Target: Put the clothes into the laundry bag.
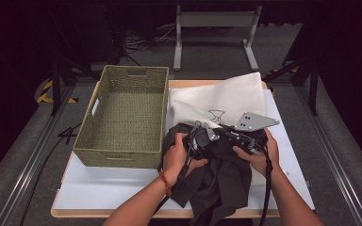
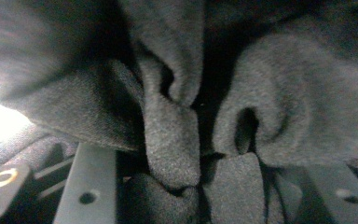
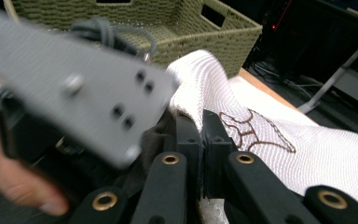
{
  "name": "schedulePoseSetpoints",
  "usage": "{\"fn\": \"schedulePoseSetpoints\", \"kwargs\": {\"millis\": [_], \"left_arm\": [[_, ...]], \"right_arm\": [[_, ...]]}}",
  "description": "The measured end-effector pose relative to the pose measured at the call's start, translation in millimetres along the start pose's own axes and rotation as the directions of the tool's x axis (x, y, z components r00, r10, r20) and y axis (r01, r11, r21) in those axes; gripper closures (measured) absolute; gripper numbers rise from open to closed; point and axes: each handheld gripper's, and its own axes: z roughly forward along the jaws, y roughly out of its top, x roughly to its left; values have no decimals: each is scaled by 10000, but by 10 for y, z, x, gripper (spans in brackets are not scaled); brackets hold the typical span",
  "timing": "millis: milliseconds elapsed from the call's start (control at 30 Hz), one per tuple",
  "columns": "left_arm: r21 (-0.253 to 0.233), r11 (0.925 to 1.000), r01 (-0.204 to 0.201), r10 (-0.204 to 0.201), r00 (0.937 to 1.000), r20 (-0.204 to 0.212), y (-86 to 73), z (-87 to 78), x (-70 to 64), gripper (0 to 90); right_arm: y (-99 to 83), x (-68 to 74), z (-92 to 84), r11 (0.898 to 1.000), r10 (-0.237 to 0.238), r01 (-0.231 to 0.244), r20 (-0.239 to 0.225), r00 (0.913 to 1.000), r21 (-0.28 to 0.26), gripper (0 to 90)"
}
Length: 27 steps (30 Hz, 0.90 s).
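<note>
1. Dark cloth point(image 2: 177, 93) crowds the left gripper view, hiding whatever lies behind it.
2. A blurred grey plate point(image 3: 74, 88) covers part of the basket point(image 3: 200, 32) in the right gripper view.
3. The dark cloth's lower end runs off the high view's bottom edge.
4. The white cloth point(image 1: 226, 96) is partly covered by both grippers.

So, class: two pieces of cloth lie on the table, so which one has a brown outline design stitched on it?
The white cloth beside the woven basket; the dark grey cloth under the hands is plain.

dark grey cloth point(image 1: 221, 179), white towel point(image 1: 226, 96), green basket point(image 1: 122, 155)
</note>
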Motion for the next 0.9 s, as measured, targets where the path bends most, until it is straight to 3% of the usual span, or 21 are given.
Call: {"fn": "schedulePoseSetpoints", "kwargs": {"millis": [67, 133, 200, 267, 300, 333, 367, 400, 467, 533, 633, 700, 800, 900], "left_arm": [[-118, 9997, 208, -205, 9996, 218, -27, -5, 32, 432], [-607, 9981, -51, 79, 9989, 473, -68, -60, 32, 331], [-652, 9971, -385, 420, 9977, 523, -105, -145, -2, 241], [-990, 9935, -558, 656, 9930, 985, -153, -263, -35, 161], [-990, 9935, -558, 656, 9930, 985, -153, -263, -35, 152], [-1468, 9862, -766, 975, 9852, 1409, -228, -454, -82, 126], [-1468, 9862, -766, 975, 9852, 1409, -228, -454, -82, 115], [-1747, 9810, -849, 1136, 9803, 1615, -282, -564, -104, 115], [-1950, 9746, -1098, 1407, 9783, 1523, -399, -719, -139, 122], [-1927, 9753, -1080, 1408, 9761, 1653, -559, -822, -146, 129], [-1808, 9788, -966, 1273, 9777, 1669, -829, -890, -160, 135], [-1787, 9790, -986, 1247, 9821, 1413, -989, -900, -179, 135], [-1549, 9830, -985, 1184, 9850, 1253, -1090, -862, -196, 133], [-1038, 9902, -934, 1084, 9828, 1494, -1201, -642, -227, 128]], "right_arm": [[-59, -8, 13, 9998, -22, 21, 52, 10000, 197, 882], [-109, -19, 3, 9995, -22, 19, 117, 9999, 312, 882], [-134, -43, -17, 9994, 63, -67, 122, 9999, 332, 882], [-152, -54, -41, 9993, 70, -75, 138, 9999, 375, 881], [-157, -54, -46, 9992, 56, -63, 182, 9998, 393, 881], [-163, -55, -54, 9990, 11, -23, 258, 9997, 440, 881], [-163, -55, -54, 9990, 11, -23, 258, 9997, 440, 881], [-166, -54, -57, 9989, 8, -19, 243, 9997, 477, 880], [-170, -42, -61, 9986, -52, 37, 274, 9996, 536, 880], [-172, -27, -62, 9981, -162, 147, 247, 9996, 594, 880], [-173, -15, -67, 9974, -263, 256, 103, 9996, 678, 879], [-179, -7, -64, 9965, -290, 302, -154, 9995, 779, 878], [-188, 12, -50, 9956, -321, 341, -234, 9992, 878, 876], [-196, 30, -31, 9944, -401, 428, -291, 9988, 968, 875]]}}
